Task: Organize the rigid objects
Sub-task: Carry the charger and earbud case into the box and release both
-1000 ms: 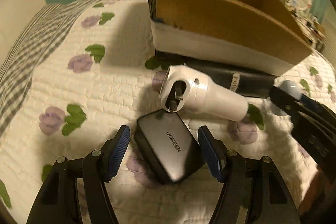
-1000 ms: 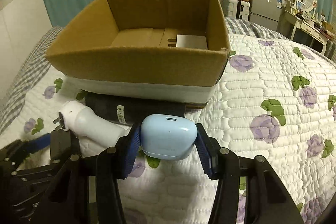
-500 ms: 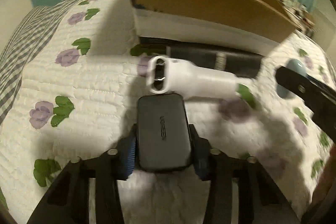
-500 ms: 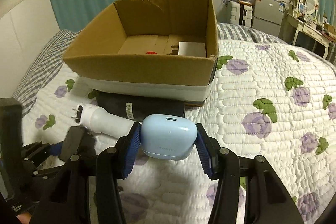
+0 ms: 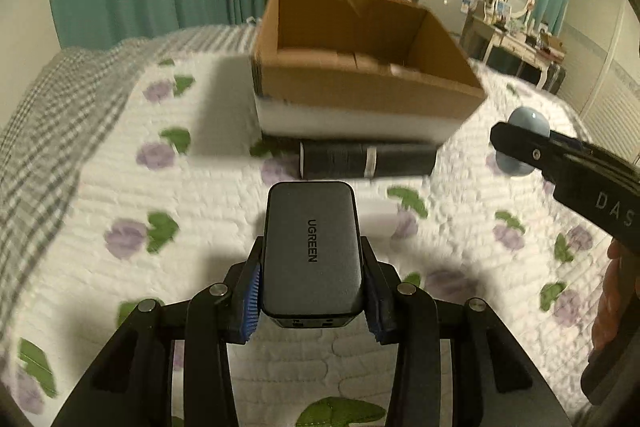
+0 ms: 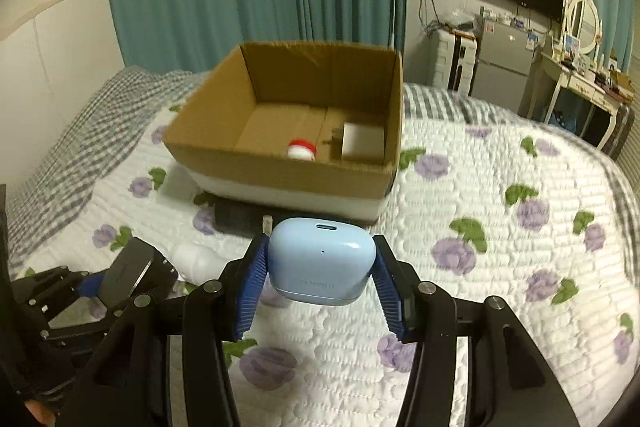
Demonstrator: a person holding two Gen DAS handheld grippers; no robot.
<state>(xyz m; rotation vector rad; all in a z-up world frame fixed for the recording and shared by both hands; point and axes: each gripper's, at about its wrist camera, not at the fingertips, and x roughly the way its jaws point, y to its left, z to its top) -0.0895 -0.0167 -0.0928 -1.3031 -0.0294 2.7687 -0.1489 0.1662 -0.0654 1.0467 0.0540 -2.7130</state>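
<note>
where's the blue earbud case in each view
Left wrist: earbud case at the right edge, mostly hidden behind the right tool's finger.
Right wrist: earbud case low centre, clamped in the right tool.
Shared landmark: the cardboard box behind it in both.

Left claw (image 5: 312,291) clamped on charger (image 5: 311,251); right claw (image 6: 320,279) clamped on earbud case (image 6: 322,261), both raised.

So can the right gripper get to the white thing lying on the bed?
Probably not right now. The right gripper is already shut on the blue earbud case, and the left gripper sits partly in front of the white charger.
</note>
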